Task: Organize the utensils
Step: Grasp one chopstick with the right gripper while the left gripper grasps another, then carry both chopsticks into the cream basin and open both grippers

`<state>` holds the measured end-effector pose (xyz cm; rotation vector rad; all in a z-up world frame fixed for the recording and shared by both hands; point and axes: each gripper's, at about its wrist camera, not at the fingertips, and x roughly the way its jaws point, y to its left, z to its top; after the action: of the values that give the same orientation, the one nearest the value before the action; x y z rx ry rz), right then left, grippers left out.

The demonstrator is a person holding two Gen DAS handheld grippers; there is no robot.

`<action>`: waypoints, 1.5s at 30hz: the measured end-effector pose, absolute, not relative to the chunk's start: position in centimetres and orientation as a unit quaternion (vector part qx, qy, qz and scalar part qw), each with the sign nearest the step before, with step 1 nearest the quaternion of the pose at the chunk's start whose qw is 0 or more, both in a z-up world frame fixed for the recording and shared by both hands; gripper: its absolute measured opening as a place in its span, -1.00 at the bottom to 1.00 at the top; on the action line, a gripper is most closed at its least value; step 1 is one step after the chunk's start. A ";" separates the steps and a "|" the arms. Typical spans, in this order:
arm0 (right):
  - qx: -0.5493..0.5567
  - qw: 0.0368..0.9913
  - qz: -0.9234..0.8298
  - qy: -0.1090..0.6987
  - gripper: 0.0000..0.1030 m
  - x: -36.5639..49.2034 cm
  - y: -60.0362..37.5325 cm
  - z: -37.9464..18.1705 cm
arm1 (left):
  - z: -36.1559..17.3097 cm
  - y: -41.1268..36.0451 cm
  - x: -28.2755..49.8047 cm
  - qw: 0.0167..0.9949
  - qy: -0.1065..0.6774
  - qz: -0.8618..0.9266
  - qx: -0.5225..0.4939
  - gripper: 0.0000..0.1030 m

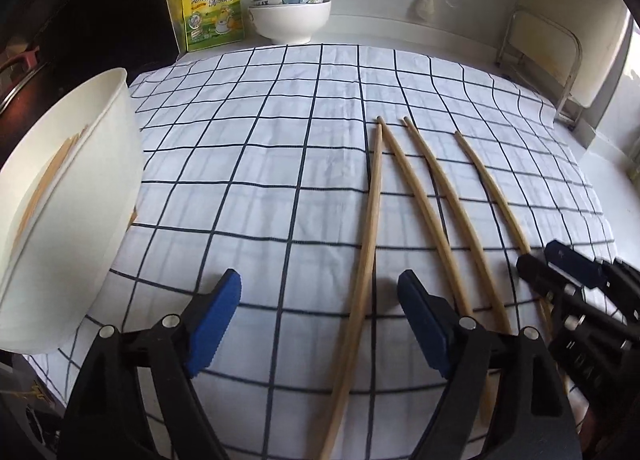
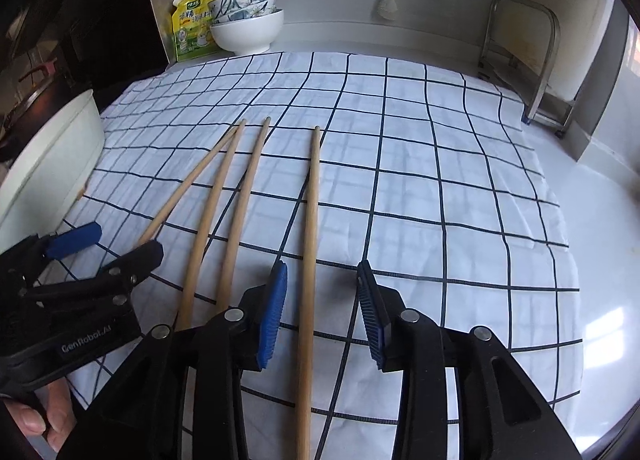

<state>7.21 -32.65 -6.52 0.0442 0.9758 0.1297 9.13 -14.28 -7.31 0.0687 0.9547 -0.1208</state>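
Far left of the checked cloth (image 1: 280, 164), at its edge: a large white bowl (image 1: 76, 196) with pale wooden sticks lying inside. Behind the cloth's far left corner, against the wall: a yellow-green seasoning pouch (image 1: 212, 8), and just right of it a stack of bowls (image 1: 290, 12), patterned ones nested in a plain white one. On the cloth, right of its middle: four wooden chopsticks (image 1: 424, 196), lengthwise, near ends spread, far tips close, the two leftmost tips touching. Above the cloth's near edge: left claw (image 1: 320, 324), blue pads spread wide, the leftmost chopstick (image 1: 368, 228) running between them, no contact visible. To the right of it, also over the near edge: right claw (image 2: 322, 312), open wide, pads either side of the rightmost chopstick (image 2: 312, 244), not closed on it. Beyond the cloth's right edge: bare white table (image 2: 608, 260), and at the far right corner a metal-framed rack (image 2: 532, 56) by the wall.
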 end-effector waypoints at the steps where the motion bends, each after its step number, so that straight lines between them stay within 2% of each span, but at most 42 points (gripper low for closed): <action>1: 0.011 0.883 0.058 0.467 -0.37 7.2 -32.3 -6.5 | -7.3 -14.4 9.1 0.887 0.456 -0.059 0.033 0.43; 2: 0.008 0.884 0.057 0.465 -0.46 7.2 -32.2 -6.5 | -7.2 -14.5 9.0 0.889 0.451 -0.062 0.036 0.31; 3: 0.008 0.884 0.062 0.463 -0.68 7.1 -32.0 -6.5 | -7.2 -14.7 8.9 0.890 0.449 -0.066 0.038 0.23; 4: 0.005 0.884 0.063 0.462 -0.87 7.1 -31.8 -6.5 | -7.1 -14.8 8.8 0.890 0.449 -0.072 0.039 0.01; 5: 0.001 0.884 0.064 0.462 -0.87 7.2 -31.7 -6.5 | -6.9 -15.0 8.7 0.889 0.449 -0.079 0.042 -0.28; 6: 0.001 0.885 0.065 0.462 -0.87 7.2 -31.6 -6.5 | -6.8 -15.2 8.6 0.888 0.450 -0.086 0.043 -0.44; 7: 0.006 0.884 0.068 0.462 -0.87 7.2 -31.8 -6.5 | -6.8 -15.4 8.6 0.885 0.453 -0.095 0.045 -0.72; 8: 0.013 0.884 0.070 0.462 -0.88 7.1 -32.0 -6.5 | -6.7 -15.6 8.5 0.881 0.459 -0.105 0.047 -0.84; 16: 0.086 0.883 0.087 0.454 -0.88 6.9 -33.5 -5.7 | -5.5 -13.3 8.0 0.870 0.475 -0.132 0.004 -0.85; 27: 0.136 0.890 0.117 0.419 -0.88 6.3 -31.0 -2.0 | 1.0 -8.4 6.5 0.898 0.417 -0.139 -0.021 -0.85; 35: 0.132 0.895 0.172 0.389 -0.88 8.4 -23.8 2.3 | 4.1 -1.5 6.8 0.924 0.371 -0.088 -0.030 -0.85; 45: 0.100 0.878 0.257 0.390 -0.88 12.0 -11.5 5.3 | 3.2 8.7 8.2 0.923 0.378 -0.018 -0.069 -0.85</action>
<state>11.99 -11.50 5.28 0.2080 0.8139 0.5367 8.19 8.72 3.20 -0.1407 0.7765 -0.0360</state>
